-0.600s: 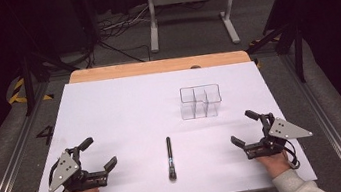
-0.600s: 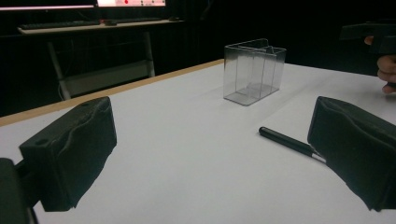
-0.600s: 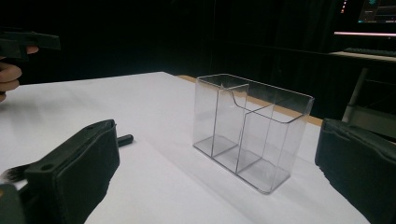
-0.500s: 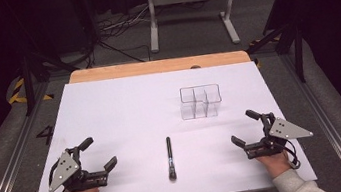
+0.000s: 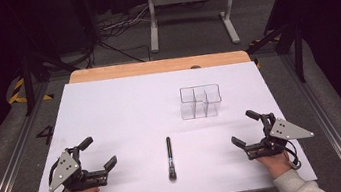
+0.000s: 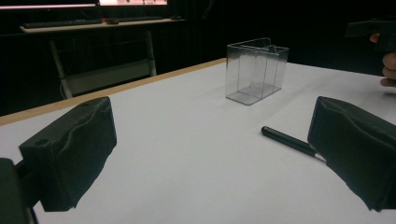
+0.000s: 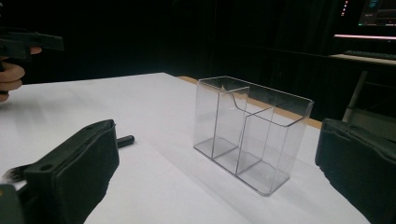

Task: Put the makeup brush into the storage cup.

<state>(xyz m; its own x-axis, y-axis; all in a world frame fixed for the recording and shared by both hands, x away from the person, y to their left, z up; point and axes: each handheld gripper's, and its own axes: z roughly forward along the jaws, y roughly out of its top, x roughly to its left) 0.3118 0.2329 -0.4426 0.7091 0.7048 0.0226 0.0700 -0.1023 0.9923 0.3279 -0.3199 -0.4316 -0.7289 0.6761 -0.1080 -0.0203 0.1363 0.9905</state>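
Pen (image 5: 170, 157) midway between both open grippers

Both hands low, near corners, jaws spread.
Left black two-jaw gripper (image 5: 97, 154) and right black two-jaw gripper (image 5: 246, 128) gape empty, each angled inward.

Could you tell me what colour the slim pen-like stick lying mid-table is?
Black; the stick shows best in the high view.
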